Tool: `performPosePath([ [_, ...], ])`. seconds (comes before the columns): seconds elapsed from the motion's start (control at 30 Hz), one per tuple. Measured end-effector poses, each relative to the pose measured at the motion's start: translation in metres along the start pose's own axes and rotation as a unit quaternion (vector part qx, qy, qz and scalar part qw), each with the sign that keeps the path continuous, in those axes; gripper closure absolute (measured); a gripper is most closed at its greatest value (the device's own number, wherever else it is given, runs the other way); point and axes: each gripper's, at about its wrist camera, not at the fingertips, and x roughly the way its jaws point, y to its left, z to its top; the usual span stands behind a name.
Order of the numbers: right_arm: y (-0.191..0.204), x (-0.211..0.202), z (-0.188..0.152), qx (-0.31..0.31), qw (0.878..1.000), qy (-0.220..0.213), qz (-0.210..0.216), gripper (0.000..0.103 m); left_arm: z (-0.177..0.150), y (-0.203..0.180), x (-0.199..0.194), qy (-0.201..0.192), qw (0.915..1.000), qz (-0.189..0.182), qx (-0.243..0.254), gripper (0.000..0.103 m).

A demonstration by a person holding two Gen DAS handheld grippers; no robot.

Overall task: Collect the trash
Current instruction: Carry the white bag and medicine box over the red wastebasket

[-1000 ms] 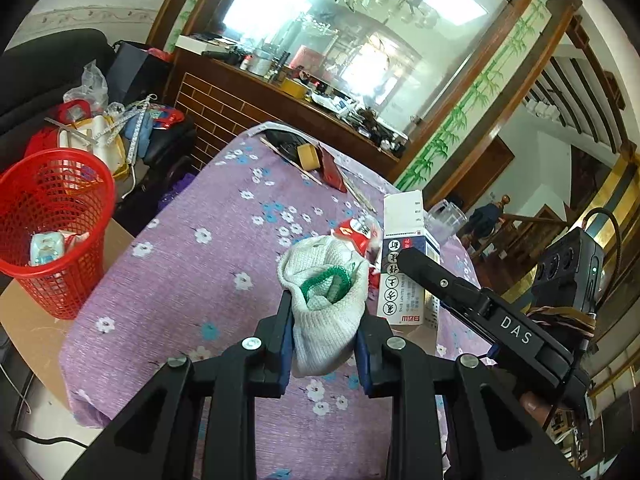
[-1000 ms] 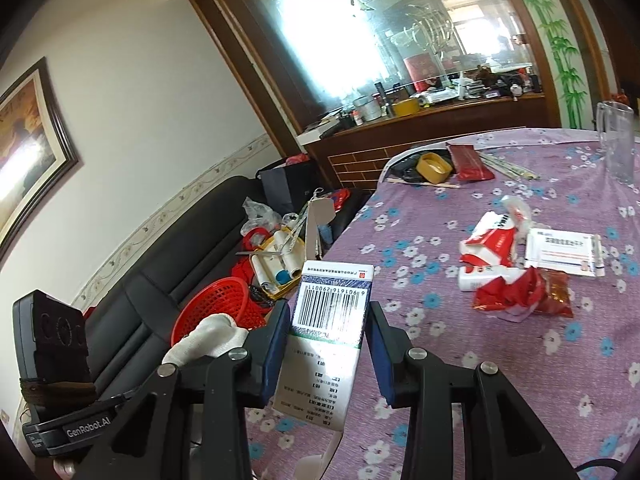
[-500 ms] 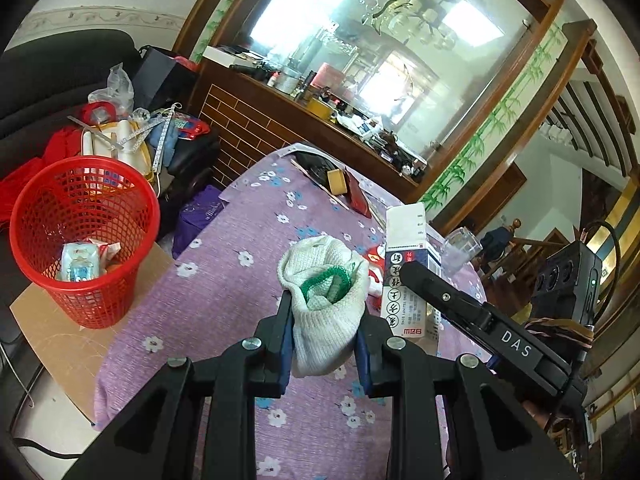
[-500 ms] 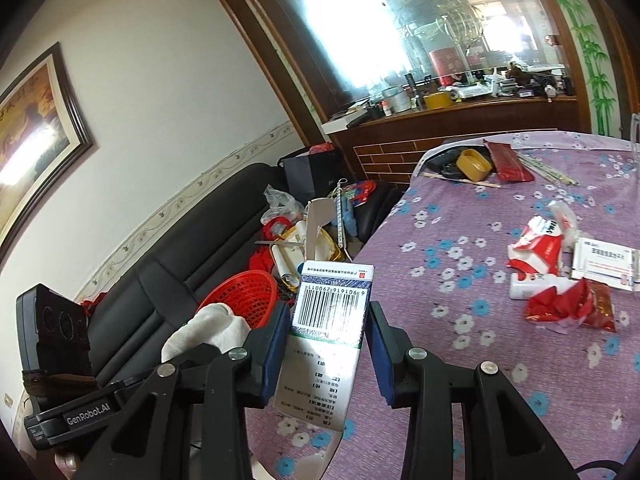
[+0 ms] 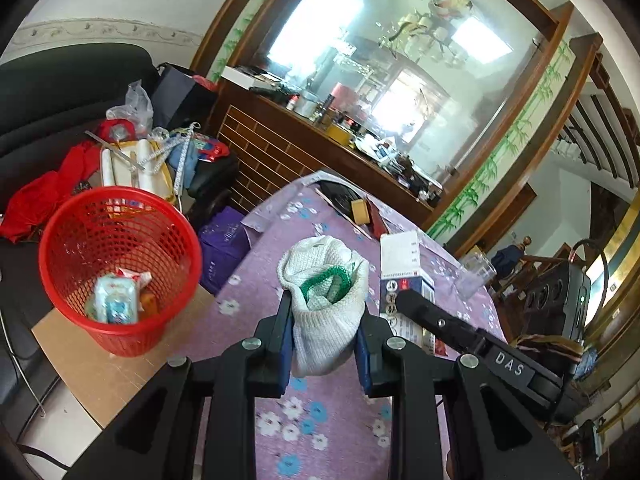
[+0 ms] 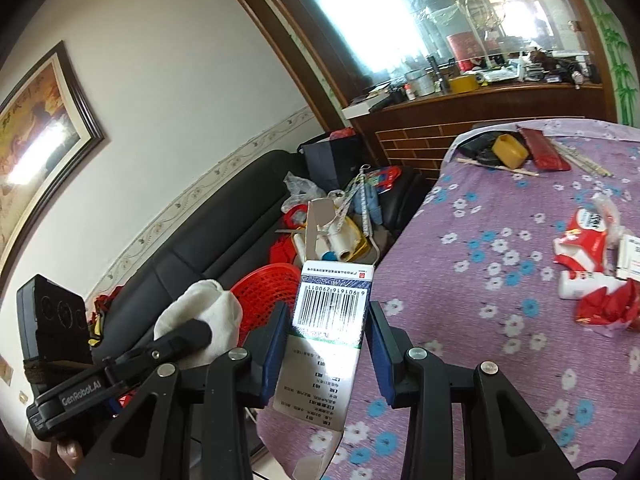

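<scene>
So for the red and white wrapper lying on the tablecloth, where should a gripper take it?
Grip the red and white wrapper across its raised crumpled middle, coming from above. It lies loosely flattened on the tablecloth, beside other litter to its right, so a side approach looks awkward.

You get bright daylight glaring off the mirror at upper centre; fisheye bending and dark corners frame both views, with slight blur low down.

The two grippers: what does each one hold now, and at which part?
The left gripper pinches a white knitted cloth at its lower half. The right gripper clamps a white carton by its side faces, near mid-height.
</scene>
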Motion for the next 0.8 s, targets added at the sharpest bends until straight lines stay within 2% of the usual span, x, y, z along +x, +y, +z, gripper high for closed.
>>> performPosePath([
  [0.6,0.027,0.055,0.004,-0.01,0.999,0.029,0.036,0.062,0.031,0.062,-0.005,-0.027,0.9983,0.036,-0.036,0.076],
  [0.8,0.033,0.07,0.009,-0.006,0.998,0.034,0.062,0.062,0.04,0.08,-0.005,-0.031,0.9974,0.046,-0.046,0.076],
])
